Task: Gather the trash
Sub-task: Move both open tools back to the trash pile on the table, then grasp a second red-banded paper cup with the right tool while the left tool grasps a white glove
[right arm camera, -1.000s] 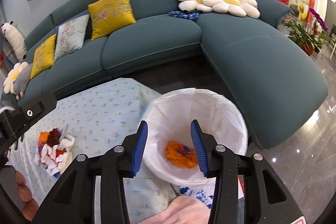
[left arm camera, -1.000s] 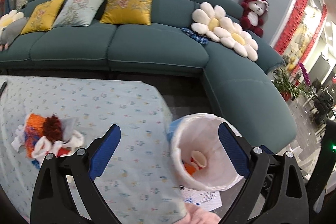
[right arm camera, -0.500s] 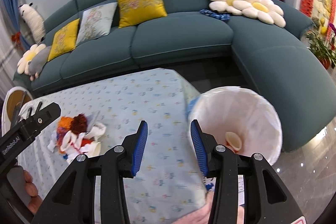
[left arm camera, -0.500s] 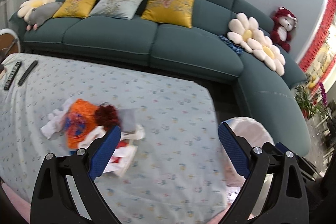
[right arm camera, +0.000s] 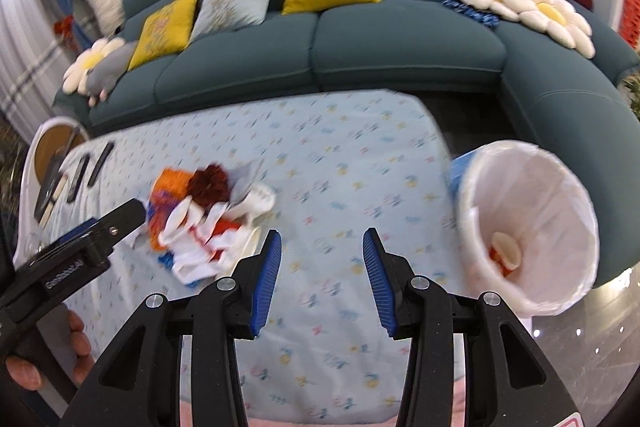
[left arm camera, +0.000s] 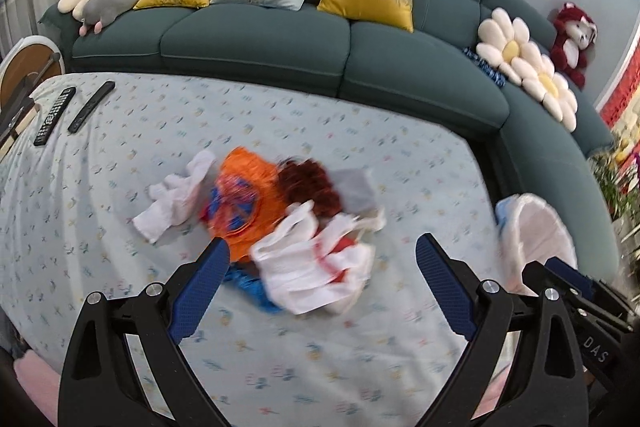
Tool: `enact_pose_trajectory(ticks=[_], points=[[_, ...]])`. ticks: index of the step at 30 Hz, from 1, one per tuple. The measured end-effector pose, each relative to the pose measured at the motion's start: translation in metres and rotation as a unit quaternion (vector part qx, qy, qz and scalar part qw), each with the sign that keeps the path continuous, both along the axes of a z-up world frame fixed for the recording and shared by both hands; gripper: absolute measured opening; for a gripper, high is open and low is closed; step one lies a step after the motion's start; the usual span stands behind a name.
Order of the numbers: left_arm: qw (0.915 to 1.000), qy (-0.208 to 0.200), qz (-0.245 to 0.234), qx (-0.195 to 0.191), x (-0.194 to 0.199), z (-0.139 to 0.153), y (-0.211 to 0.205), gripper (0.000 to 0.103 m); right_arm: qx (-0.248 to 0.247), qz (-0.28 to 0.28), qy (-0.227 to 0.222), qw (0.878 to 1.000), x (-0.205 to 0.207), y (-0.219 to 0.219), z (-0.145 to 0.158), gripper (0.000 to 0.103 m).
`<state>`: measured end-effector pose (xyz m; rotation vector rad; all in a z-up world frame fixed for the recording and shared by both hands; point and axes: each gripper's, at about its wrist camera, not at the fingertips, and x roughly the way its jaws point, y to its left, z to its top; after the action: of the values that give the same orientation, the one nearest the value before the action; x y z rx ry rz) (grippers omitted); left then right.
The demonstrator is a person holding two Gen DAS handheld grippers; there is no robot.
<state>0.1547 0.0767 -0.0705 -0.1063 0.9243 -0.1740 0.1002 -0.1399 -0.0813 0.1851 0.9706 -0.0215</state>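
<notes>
While spread, left gripper (left arm camera: 322, 269) frames trash pile (left arm camera: 280, 227).

Little can be read here — white letters "DAS" stand on the black body of the right gripper (left arm camera: 596, 347), seen from the left wrist. The left gripper (right arm camera: 64, 267) carries white lettering along its black side — it looks like "GenRobot.AI", though blurred.

Matt printed cloth tablecloth (left arm camera: 360, 155)
</notes>
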Motion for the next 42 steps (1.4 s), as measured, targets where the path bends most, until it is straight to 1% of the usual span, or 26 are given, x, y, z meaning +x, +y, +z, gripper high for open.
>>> enact_pose_trajectory(ticks=[7, 9, 12, 15, 17, 18, 19, 20, 21, 22, 24, 25, 26, 27, 28, 29, 31, 34, 39, 40, 41, 42], points=[[0.9995, 0.022, -0.019, 0.009, 0.006, -0.033, 0.027, 0.088, 0.010, 0.045, 0.034, 0.998, 0.003, 0.044, -0.040, 0.042], [0.9993, 0.028, -0.024, 0.004, 0.011, -0.040, 0.032, 0.086, 0.017, 0.053, 0.043, 0.998, 0.004, 0.050, -0.050, 0.042], [0.9988, 0.034, -0.035, -0.006, 0.018, -0.051, 0.037, 0.082, 0.028, 0.062, 0.056, 0.996, 0.008, 0.059, -0.066, 0.042], [0.9978, 0.033, -0.055, -0.017, 0.025, -0.059, 0.037, 0.078, 0.033, 0.073, 0.067, 0.995, 0.012, 0.069, -0.082, 0.042], [0.9970, 0.035, -0.066, -0.019, 0.028, -0.063, 0.033, 0.072, 0.035, 0.077, 0.075, 0.994, 0.016, 0.074, -0.090, 0.042], [0.9964, 0.038, -0.073, -0.021, 0.031, -0.066, 0.032, 0.070, 0.037, 0.079, 0.080, 0.993, 0.018, 0.076, -0.094, 0.042], [0.9959, 0.042, -0.076, -0.022, 0.033, -0.069, 0.030, 0.066, 0.043, 0.079, 0.084, 0.992, 0.021, 0.077, -0.098, 0.042], [0.9953, 0.048, -0.080, -0.026, 0.035, -0.072, 0.029, 0.060, 0.048, 0.080, 0.087, 0.992, 0.023, 0.078, -0.102, 0.042], [0.9942, 0.055, -0.087, -0.031, 0.037, -0.076, 0.028, 0.057, 0.055, 0.081, 0.089, 0.991, 0.026, 0.080, -0.105, 0.042], [0.9936, 0.059, -0.091, -0.032, 0.038, -0.079, 0.026, 0.050, 0.058, 0.082, 0.090, 0.991, 0.028, 0.080, -0.108, 0.042], [0.9931, 0.062, -0.093, -0.036, 0.039, -0.081, 0.026, 0.042, 0.062, 0.085, 0.095, 0.990, 0.033, 0.082, -0.114, 0.042], [0.9929, 0.064, -0.093, -0.039, 0.040, -0.082, 0.027, 0.036, 0.066, 0.087, 0.098, 0.989, 0.035, 0.083, -0.117, 0.042], [0.9921, 0.068, -0.095, -0.045, 0.040, -0.083, 0.028, 0.026, 0.069, 0.089, 0.099, 0.989, 0.037, 0.085, -0.120, 0.042], [0.9916, 0.070, -0.097, -0.048, 0.040, -0.084, 0.028, 0.021, 0.070, 0.092, 0.100, 0.988, 0.039, 0.087, -0.122, 0.042], [0.9912, 0.074, -0.098, -0.048, 0.041, -0.085, 0.029, 0.011, 0.072, 0.095, 0.101, 0.988, 0.041, 0.089, -0.124, 0.040], [0.9909, 0.077, -0.099, -0.049, 0.041, -0.086, 0.030, 0.007, 0.073, 0.097, 0.102, 0.987, 0.043, 0.091, -0.125, 0.039], [0.9910, 0.077, -0.097, -0.050, 0.041, -0.086, 0.032, 0.006, 0.074, 0.098, 0.103, 0.987, 0.046, 0.093, -0.129, 0.037], [0.9917, 0.075, -0.089, -0.054, 0.040, -0.084, 0.036, 0.005, 0.079, 0.098, 0.107, 0.986, 0.050, 0.095, -0.133, 0.030], [0.9922, 0.068, -0.084, -0.063, 0.037, -0.077, 0.041, 0.005, 0.085, 0.089, 0.102, 0.987, 0.055, 0.089, -0.135, 0.029], [0.9921, 0.068, -0.083, -0.065, 0.037, -0.076, 0.041, 0.010, 0.087, 0.088, 0.100, 0.987, 0.055, 0.088, -0.135, 0.029], [0.9917, 0.071, -0.082, -0.068, 0.038, -0.076, 0.040, 0.023, 0.088, 0.089, 0.099, 0.987, 0.056, 0.088, -0.135, 0.026], [0.9918, 0.071, -0.081, -0.070, 0.038, -0.076, 0.040, 0.030, 0.090, 0.092, 0.099, 0.987, 0.056, 0.086, -0.134, 0.023]])
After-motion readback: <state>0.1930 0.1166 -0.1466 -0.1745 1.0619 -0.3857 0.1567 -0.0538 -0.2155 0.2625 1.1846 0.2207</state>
